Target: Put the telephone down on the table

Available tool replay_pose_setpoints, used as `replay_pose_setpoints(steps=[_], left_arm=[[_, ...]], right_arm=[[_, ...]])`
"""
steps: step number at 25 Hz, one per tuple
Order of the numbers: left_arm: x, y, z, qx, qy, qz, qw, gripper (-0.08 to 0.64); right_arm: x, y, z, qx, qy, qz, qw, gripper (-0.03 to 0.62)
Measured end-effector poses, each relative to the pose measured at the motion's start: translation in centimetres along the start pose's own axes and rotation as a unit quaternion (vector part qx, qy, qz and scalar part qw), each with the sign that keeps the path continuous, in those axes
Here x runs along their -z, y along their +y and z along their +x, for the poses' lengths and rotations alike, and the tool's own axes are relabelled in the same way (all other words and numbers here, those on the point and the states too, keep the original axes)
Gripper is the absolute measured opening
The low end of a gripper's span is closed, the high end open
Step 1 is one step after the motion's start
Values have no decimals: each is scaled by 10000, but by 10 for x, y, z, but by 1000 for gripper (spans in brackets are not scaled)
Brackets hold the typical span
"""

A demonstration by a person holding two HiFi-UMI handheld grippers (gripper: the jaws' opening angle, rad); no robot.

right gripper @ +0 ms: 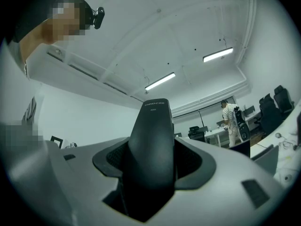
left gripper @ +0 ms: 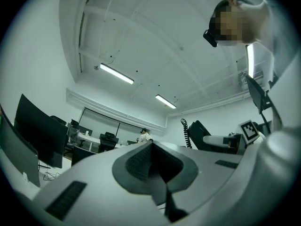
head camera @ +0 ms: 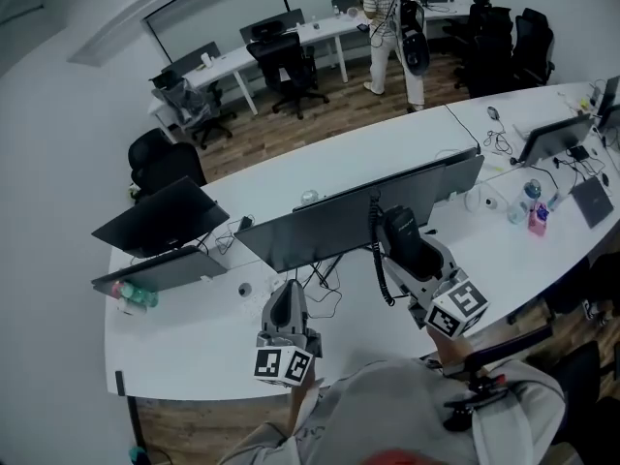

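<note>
A black telephone handset (head camera: 400, 232) is held above the white curved table (head camera: 213, 347), with my right gripper (head camera: 411, 252) shut on it. Its coiled cord (head camera: 377, 250) hangs down at its left side. In the right gripper view the handset (right gripper: 153, 140) stands upright between the jaws and fills the gap. My left gripper (head camera: 287, 304) hovers over the table to the left, jaws together with nothing between them. In the left gripper view the pads (left gripper: 140, 162) meet, and the handset (left gripper: 200, 135) with its cord (left gripper: 185, 130) shows off to the right.
A long dark monitor (head camera: 358, 216) stands just behind both grippers, with another monitor (head camera: 160, 216) at the left. Cables lie on the table beneath them. Bottles (head camera: 535, 217) and a laptop (head camera: 593, 200) sit at the right. A person (head camera: 387, 27) stands by far desks with office chairs.
</note>
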State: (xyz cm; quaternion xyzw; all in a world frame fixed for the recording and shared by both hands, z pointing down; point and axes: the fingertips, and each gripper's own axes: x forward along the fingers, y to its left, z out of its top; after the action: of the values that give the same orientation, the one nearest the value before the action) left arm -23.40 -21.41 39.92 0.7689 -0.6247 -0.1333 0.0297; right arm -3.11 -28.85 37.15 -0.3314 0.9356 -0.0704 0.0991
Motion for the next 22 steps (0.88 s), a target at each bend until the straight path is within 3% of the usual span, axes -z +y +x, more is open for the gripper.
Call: replay_pose_setpoints(steps=[13, 22], left_arm=[[7, -2, -1, 36, 118, -30, 9999, 11], [6, -3, -9, -55, 173, 15, 9998, 11]], right_arm=[[6, -10, 8, 64, 40, -69, 9999, 284], [58, -40, 23, 357, 601, 81, 9975, 284]])
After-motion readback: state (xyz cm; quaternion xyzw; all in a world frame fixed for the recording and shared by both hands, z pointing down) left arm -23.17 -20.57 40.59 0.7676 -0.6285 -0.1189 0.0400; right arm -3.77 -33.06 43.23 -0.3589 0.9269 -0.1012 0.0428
